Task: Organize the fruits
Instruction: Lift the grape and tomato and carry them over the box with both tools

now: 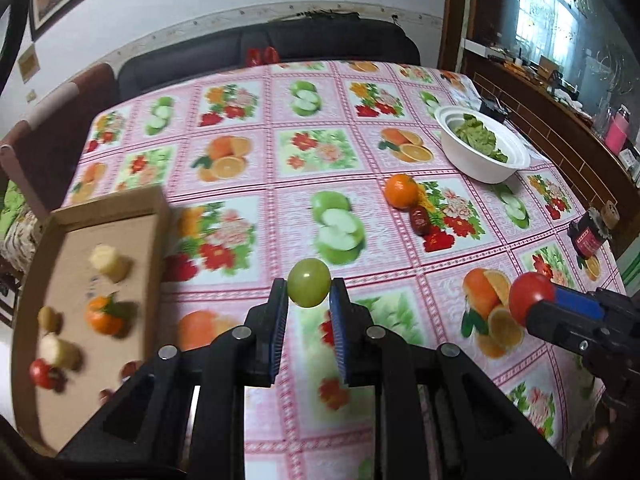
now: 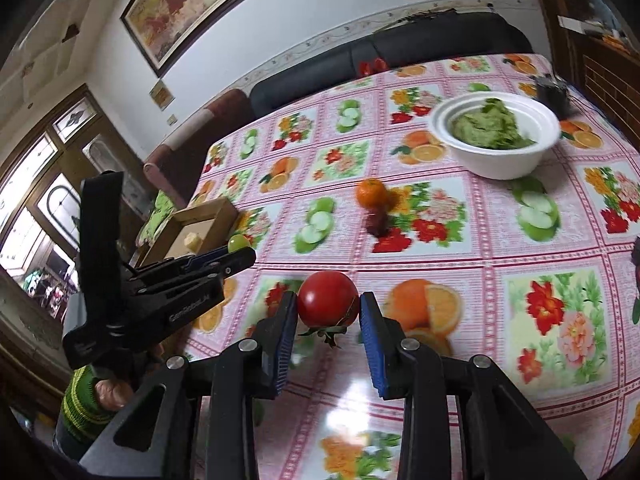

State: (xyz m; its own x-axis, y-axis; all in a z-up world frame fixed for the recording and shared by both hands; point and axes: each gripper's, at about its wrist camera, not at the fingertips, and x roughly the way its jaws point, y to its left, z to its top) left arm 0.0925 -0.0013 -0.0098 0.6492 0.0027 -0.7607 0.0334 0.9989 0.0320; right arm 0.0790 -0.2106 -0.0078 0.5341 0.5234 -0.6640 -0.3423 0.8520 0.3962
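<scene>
Black fingers with blue pads fill the bottom of both wrist views. Between them, the left gripper (image 1: pixel 309 294) is clamped on a green grape (image 1: pixel 309 287), held only at the fingertips above the tabletop (image 1: pixel 280 200). The right gripper (image 2: pixel 328 312) pinches a red tomato (image 2: pixel 328 298) the same way, its stem leaves hanging below.

To the left, a cardboard box (image 1: pixel 156 216) already holds several pieces of fruit. An orange (image 1: pixel 401 191) and a small dark red fruit (image 1: pixel 419 219) touching it wait on the cloth near a white bowl (image 1: pixel 480 168) of greens.

Both held fruits are round, smooth and gripped near the very ends of the pads, so either could squirt out forwards if the hand jerks or tilts sharply. The grape is soft; I judge a tighter squeeze could burst it. Once dropped, either would likely roll across the slick cloth, perhaps off the edge.

With both hands heading for the one box, the grippers might collide above it. A release from height could send the fruit bouncing into pieces already inside, or over the low rim.
</scene>
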